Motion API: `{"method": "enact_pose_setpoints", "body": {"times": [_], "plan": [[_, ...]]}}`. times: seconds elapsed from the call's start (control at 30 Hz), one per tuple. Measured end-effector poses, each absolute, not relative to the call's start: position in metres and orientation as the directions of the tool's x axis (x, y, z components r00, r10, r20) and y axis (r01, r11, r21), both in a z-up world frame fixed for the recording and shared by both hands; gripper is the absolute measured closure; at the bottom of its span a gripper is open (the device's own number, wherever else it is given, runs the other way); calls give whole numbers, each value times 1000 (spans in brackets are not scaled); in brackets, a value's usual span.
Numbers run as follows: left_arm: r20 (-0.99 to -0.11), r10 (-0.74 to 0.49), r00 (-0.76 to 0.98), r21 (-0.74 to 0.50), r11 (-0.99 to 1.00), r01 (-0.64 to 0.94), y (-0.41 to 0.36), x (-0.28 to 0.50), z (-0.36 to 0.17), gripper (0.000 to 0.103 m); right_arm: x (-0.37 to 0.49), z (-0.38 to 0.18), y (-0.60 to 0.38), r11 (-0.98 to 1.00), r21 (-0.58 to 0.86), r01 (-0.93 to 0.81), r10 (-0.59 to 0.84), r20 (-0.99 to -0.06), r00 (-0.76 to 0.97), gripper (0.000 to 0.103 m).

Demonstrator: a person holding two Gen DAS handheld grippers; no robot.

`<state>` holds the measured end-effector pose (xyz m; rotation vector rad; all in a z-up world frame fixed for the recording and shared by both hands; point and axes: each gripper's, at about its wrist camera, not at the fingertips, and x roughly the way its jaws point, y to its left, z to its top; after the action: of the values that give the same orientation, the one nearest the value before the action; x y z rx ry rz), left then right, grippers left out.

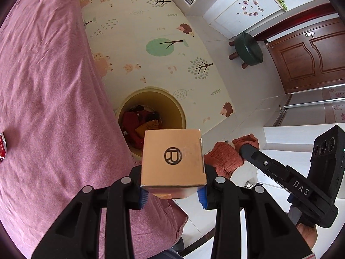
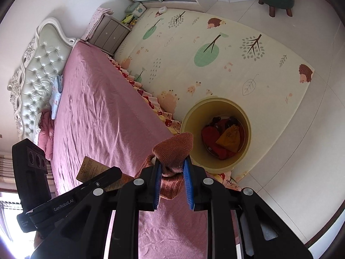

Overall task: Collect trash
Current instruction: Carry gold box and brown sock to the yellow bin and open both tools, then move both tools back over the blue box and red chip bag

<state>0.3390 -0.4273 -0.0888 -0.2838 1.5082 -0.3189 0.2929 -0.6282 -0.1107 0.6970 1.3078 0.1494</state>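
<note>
My left gripper (image 1: 172, 194) is shut on a tan cardboard box (image 1: 172, 159) with a round black logo, held above the edge of the pink bed. The box also shows in the right wrist view (image 2: 92, 169). My right gripper (image 2: 172, 183) is shut on a rust-pink knitted cloth (image 2: 173, 149), also visible in the left wrist view (image 1: 226, 157). A yellow trash bin (image 1: 172, 105) stands on the floor by the bed, holding red and orange wrappers (image 2: 222, 138); its rim (image 2: 187, 116) lies just beyond both grippers.
The pink bed (image 2: 103, 112) fills the left. A red wrapper (image 1: 2, 149) lies on the bed at the far left. A patterned play mat (image 2: 215, 49), a green stool (image 1: 248, 49), a nightstand (image 2: 110, 34) and a wooden door (image 1: 312, 56) surround.
</note>
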Motion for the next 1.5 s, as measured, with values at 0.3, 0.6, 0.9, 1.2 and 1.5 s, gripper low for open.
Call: {"method": "enact_pose_setpoints", "body": {"times": [0.3, 0.6, 0.9, 1.2, 1.5], "plan": [[-898, -439, -16, -439, 898, 23, -440, 368, -98, 14, 310, -110, -639, 792, 530, 303, 449, -842, 299, 60], [-935, -354, -31, -355, 933, 60, -430, 369, -103, 14, 310, -112, -641, 778, 536, 327, 455, -840, 296, 57], [-937, -350, 2, -349, 935, 57, -399, 350, -87, 14, 305, -100, -609, 792, 546, 274, 481, -834, 271, 55], [-945, -319, 78, -318, 948, 24, -345, 312, -67, 13, 293, -81, -553, 817, 551, 170, 509, -828, 238, 53], [-963, -234, 134, -244, 968, -60, -254, 255, -61, 13, 272, -70, -455, 832, 554, 13, 547, -825, 145, 52]]}}
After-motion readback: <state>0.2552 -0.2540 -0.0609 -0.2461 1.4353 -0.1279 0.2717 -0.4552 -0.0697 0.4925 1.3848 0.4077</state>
